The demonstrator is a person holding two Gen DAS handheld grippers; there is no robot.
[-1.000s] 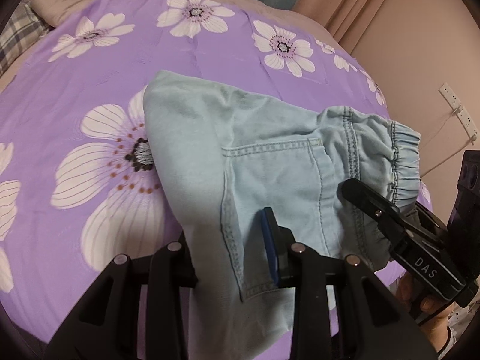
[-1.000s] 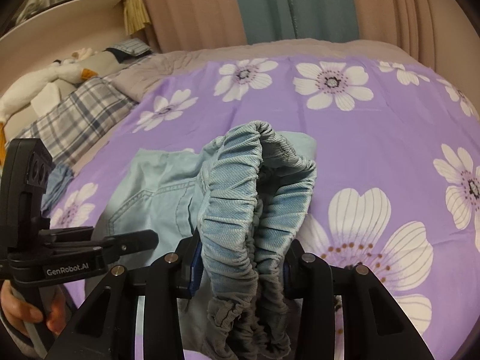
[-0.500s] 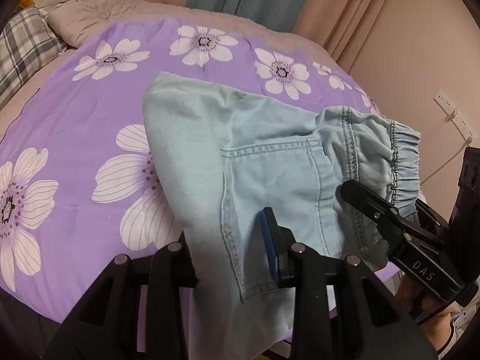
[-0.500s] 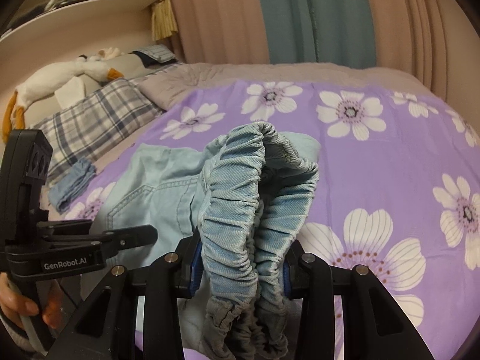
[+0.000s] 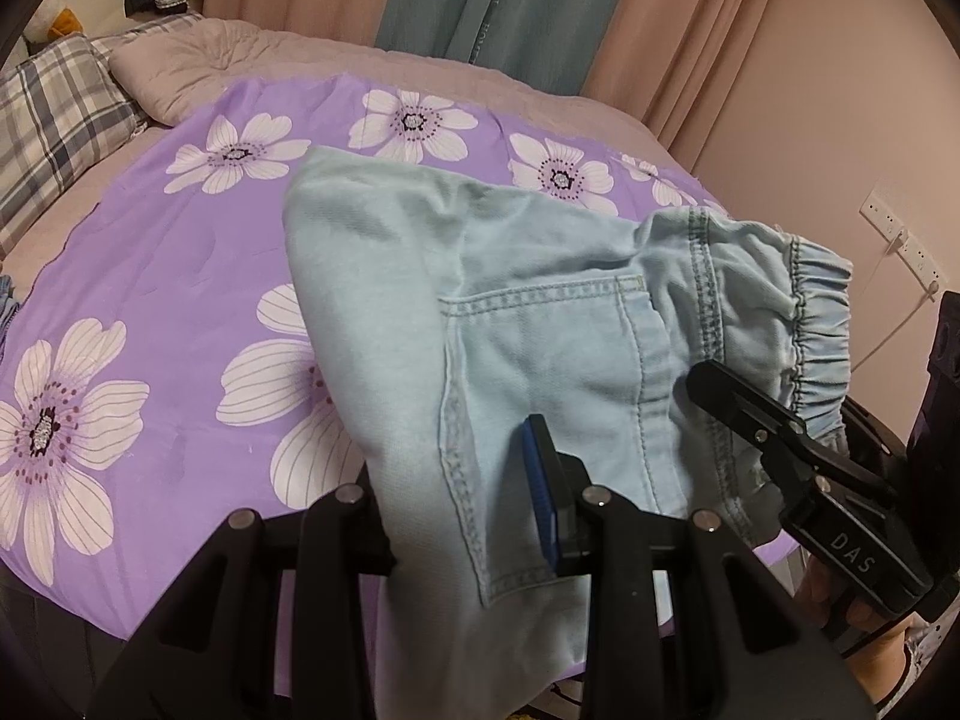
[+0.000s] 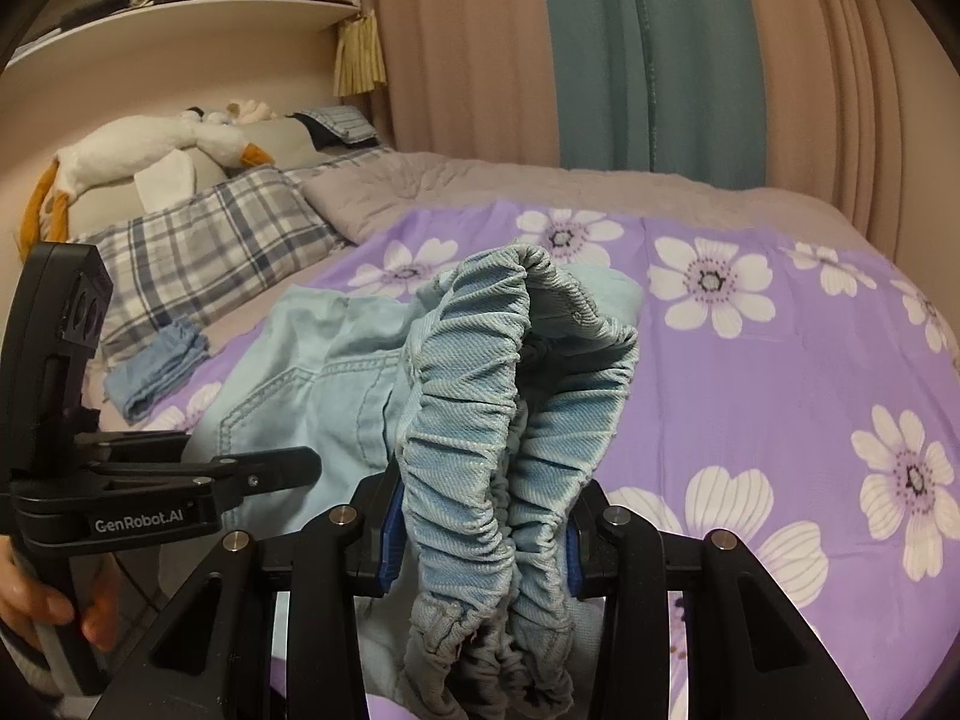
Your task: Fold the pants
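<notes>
Light blue denim pants (image 5: 540,312) with an elastic waistband (image 6: 480,420) hang lifted above the purple flowered bedspread (image 5: 150,252). My left gripper (image 5: 462,498) is shut on the pants at the hip near the back pocket (image 5: 540,360). My right gripper (image 6: 477,540) is shut on the bunched waistband, and it also shows at the right of the left wrist view (image 5: 798,468). The left gripper shows at the left of the right wrist view (image 6: 180,480). The far part of the pants still rests on the bed.
A plaid pillow (image 6: 210,252) and a stuffed goose (image 6: 138,150) lie at the head of the bed. A small folded blue cloth (image 6: 159,372) lies beside the pillow. Curtains (image 6: 660,60) hang behind the bed. A wall with sockets (image 5: 900,240) stands on the right.
Both grippers have risen and pulled back with the pants, so more of the bed, pillows and curtains comes into view. The grips have not changed.
</notes>
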